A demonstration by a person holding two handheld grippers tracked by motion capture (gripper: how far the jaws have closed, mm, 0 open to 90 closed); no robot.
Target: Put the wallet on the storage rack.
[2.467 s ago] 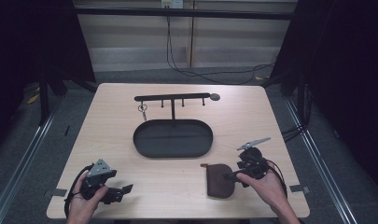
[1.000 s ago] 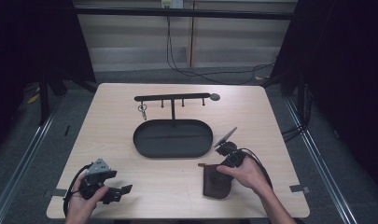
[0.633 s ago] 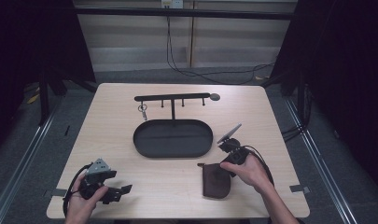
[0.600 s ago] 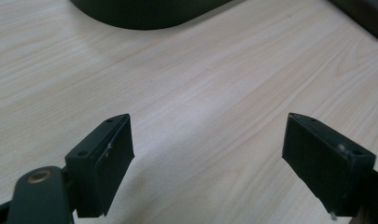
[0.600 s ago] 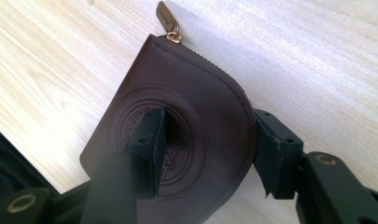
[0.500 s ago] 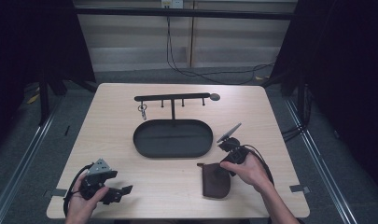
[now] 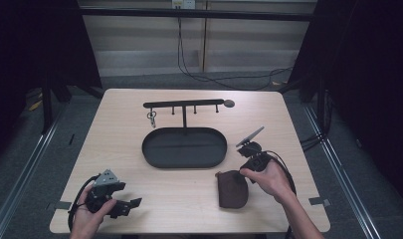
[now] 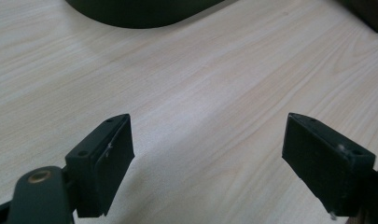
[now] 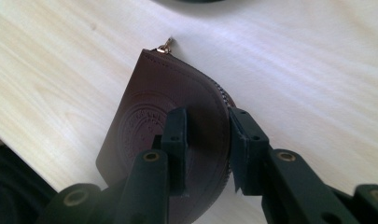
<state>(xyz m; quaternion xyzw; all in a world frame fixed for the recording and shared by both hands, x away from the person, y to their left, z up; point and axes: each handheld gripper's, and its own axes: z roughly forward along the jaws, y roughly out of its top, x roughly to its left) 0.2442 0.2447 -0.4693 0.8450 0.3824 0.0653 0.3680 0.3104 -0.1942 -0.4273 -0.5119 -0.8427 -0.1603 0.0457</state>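
A brown leather zip pouch (image 7: pixel 232 189) lies on the wooden table near its front edge, right of centre. My right gripper (image 7: pixel 242 173) comes onto the pouch's far right corner. In the right gripper view its jaws have just been closing, and the right gripper (image 9: pixel 206 122) now pinches the curved zipper edge of the pouch (image 9: pixel 149 88). The embossed round seal faces up. My left gripper (image 7: pixel 131 204) rests at the front left of the table. In its own view the left gripper (image 8: pixel 207 154) stands wide open over bare wood.
A dark oval tray (image 7: pixel 150 149) sits mid-table, just beyond the pouch. Behind it stands a black hook rack (image 7: pixel 184 104) with a key ring (image 7: pixel 151 118) hanging at its left end. The table's front edge lies close to both hands.
My right gripper swung in from the pouch's right side to its far corner and its jaws closed on the zipper edge. The hand rose slightly. The left gripper kept still.
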